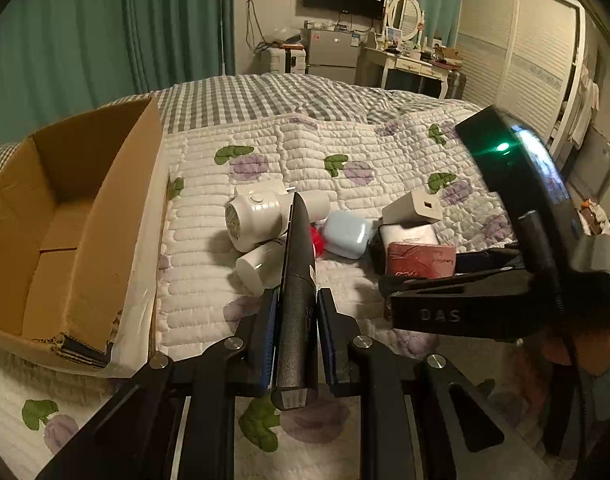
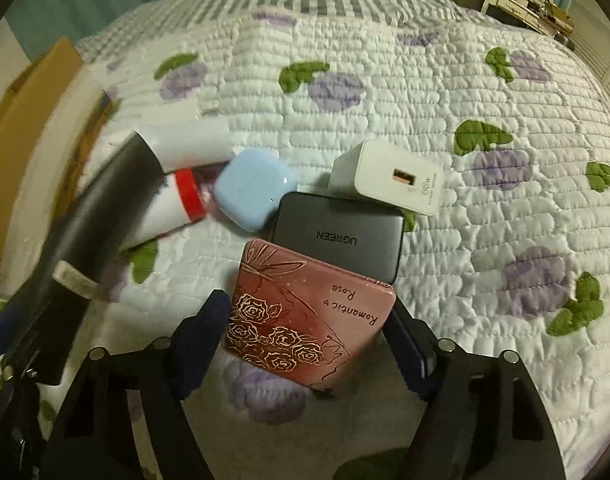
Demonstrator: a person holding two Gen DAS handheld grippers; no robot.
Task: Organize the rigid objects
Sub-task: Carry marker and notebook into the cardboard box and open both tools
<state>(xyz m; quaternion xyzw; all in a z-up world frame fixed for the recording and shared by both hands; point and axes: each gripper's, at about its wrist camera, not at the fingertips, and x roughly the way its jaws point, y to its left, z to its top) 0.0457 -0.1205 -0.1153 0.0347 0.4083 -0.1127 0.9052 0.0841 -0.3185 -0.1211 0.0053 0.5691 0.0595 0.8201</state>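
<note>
- Left gripper [image 1: 295, 334]: jaws closed narrow on a long black tube [image 1: 297, 280], which runs forward between the blue pads and stands clear of the quilt [image 1: 345, 148].
- Right gripper [image 2: 311, 334]: jaws at a middle width, one on each side of a red case with rose pattern [image 2: 309, 312]. The right pad lies at the case's edge; the left pad is just beside it. Whether the pads press on it cannot be told.
- Red case with rose pattern: its far edge lies over a grey UGREEN power bank [image 2: 341, 236], its near edge over the quilt.
- White charger block [image 2: 389, 176]: beyond the power bank and touching its far corner, USB port facing the camera.
- Light-blue earbud case [image 2: 251, 190]: left of the power bank, just beside it.
- White bottle with red band [image 2: 177, 204]: left of the earbud case, lying on its side, partly hidden by the black tube.
- White round device [image 1: 257, 216]: lying on the quilt behind the black tube in the left wrist view, with a white cylinder [image 1: 261, 266] just in front of it.
- Cardboard box [image 1: 77, 216]: open, on the bed at the left, well apart from the cluster of objects.
- The person's hand [image 1: 585, 320] grips the right gripper's handle at the right edge of the left wrist view.
</note>
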